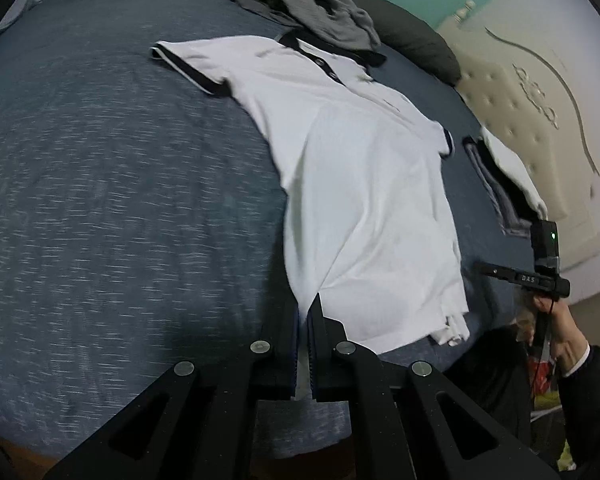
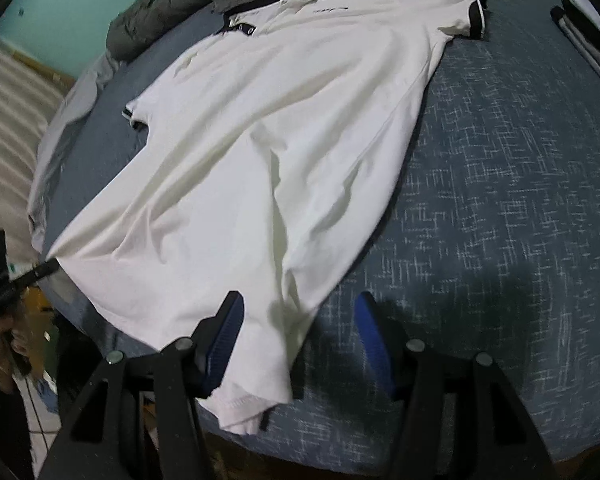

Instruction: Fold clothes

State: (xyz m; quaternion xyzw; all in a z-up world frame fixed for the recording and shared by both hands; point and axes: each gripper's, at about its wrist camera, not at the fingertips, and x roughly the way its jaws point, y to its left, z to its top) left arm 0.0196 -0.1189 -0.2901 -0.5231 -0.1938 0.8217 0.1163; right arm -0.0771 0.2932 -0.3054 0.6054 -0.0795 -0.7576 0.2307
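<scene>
polo shirt (image 2: 284, 152) lies spread flat on the blue bed (image 2: 500, 200), collar toward a grey garment (image 1: 312, 4). left gripper (image 1: 305, 316) pinches the shirt's hem corner; right gripper (image 2: 300, 320) is spread wide over the other hem corner.

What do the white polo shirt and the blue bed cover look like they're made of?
The white polo shirt looks like soft matte cotton knit: it drapes in loose creases, with dark ribbed sleeve cuffs. The blue bed cover looks like woven heathered fabric, flecked with pale threads. Exact fibres can't be told.
</scene>
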